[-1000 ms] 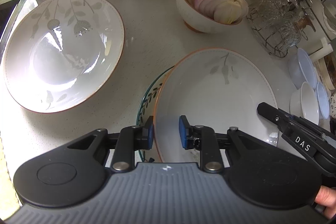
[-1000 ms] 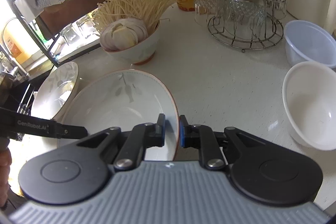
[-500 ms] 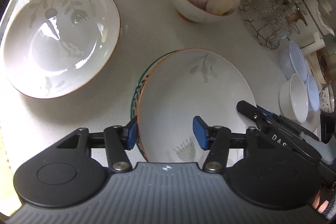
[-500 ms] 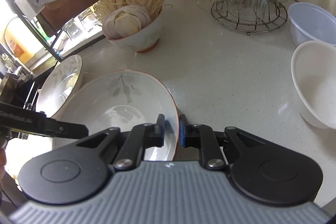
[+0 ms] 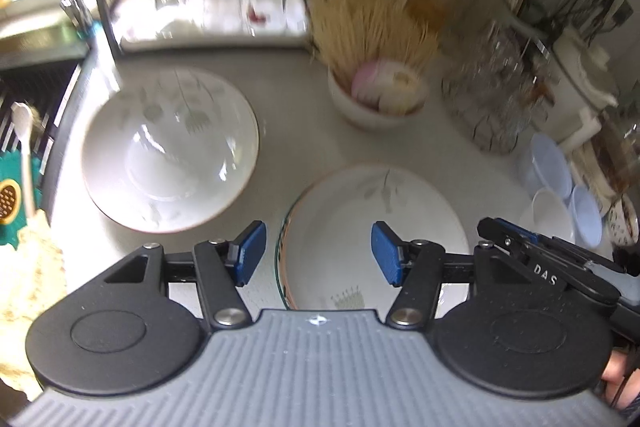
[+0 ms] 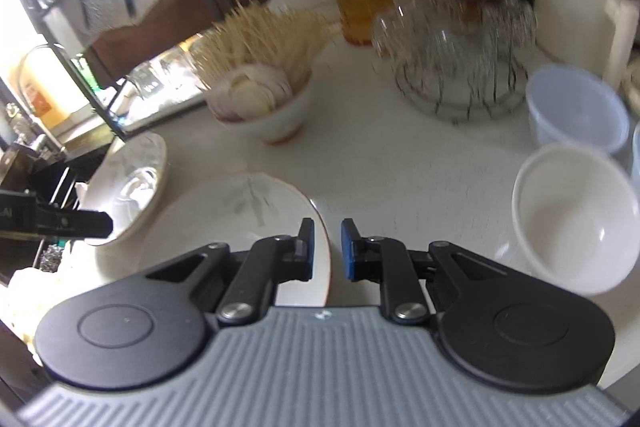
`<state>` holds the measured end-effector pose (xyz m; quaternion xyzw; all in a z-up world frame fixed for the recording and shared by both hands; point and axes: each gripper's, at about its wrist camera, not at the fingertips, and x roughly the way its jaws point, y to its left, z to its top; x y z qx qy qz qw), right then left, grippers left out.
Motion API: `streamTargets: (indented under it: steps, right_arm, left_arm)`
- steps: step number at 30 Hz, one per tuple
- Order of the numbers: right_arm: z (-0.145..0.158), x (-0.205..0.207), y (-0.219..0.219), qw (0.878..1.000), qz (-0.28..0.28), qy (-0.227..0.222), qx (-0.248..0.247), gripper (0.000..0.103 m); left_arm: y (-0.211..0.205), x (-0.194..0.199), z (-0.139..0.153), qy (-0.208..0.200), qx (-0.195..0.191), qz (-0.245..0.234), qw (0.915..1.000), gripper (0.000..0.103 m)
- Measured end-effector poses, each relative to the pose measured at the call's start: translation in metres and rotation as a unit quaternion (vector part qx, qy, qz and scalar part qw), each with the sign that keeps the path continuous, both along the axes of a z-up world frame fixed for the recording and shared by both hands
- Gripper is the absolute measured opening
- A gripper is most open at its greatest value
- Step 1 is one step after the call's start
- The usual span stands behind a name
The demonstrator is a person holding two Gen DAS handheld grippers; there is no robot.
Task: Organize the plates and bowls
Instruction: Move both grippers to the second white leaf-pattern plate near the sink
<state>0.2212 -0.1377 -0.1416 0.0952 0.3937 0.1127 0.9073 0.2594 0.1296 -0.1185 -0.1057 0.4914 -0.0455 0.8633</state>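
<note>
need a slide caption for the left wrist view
Left hand-held gripper opening above the leaf-print plate, a second plate beside it on the counter.

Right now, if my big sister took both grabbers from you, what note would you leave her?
Left gripper: jaws opening, nothing between the pads, above the near rim of the leaf plate.
Right gripper: pinching that plate's right rim.
Leaf plate sits on a green-rimmed glass plate, so that stacking looks done.
Left: the big leaf bowl stands alone on the counter; white bowl and pale blue tubs wait on the right.
The noodle bowl is full, probably leave it.
</note>
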Motion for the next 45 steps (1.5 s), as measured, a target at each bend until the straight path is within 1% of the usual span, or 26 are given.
streamTargets:
  steps: [7,10,14,18,22,25,30,34,39,45]
  right_arm:
    - [0.043,-0.006,0.009,0.998,0.049,-0.025,0.016,0.018]
    - [0.057,-0.007,0.015,0.997,0.069,-0.028,0.026,0.018]
    - [0.069,-0.008,0.025,0.994,0.099,-0.035,0.022,0.018]
    - [0.073,-0.006,0.036,0.994,0.108,-0.019,0.025,0.018]
    - [0.077,-0.009,0.048,0.993,0.111,-0.016,0.029,0.018]
    - [0.076,-0.008,0.06,0.994,0.105,-0.006,0.033,0.018]
    - [0.075,-0.002,0.083,0.995,0.099,-0.005,0.034,0.018]
    - [0.075,0.005,0.095,0.995,0.091,0.0,0.029,0.018]
    - [0.075,0.016,0.107,0.997,0.077,0.005,0.023,0.018]
    - [0.07,0.03,0.123,0.998,0.059,0.016,0.019,0.018]
  left_arm:
    - [-0.002,-0.024,0.036,-0.046,0.011,0.036,0.9983,0.064]
    - [0.0,-0.033,0.043,-0.05,0.003,0.055,0.9972,0.064]
    - [0.005,-0.046,0.052,-0.058,0.015,0.072,0.9956,0.064]
    - [0.014,-0.058,0.058,-0.061,0.022,0.081,0.9947,0.064]
    - [0.03,-0.063,0.054,-0.052,-0.004,0.078,0.9956,0.064]
    - [0.043,-0.063,0.046,-0.045,-0.008,0.079,0.9958,0.064]
    - [0.072,-0.052,0.036,-0.046,-0.022,0.084,0.9952,0.064]
    - [0.095,-0.039,0.034,-0.06,-0.014,0.089,0.9941,0.064]
    - [0.117,-0.024,0.033,-0.071,-0.011,0.077,0.9944,0.064]
    - [0.142,-0.006,0.02,-0.059,-0.024,0.078,0.9949,0.064]
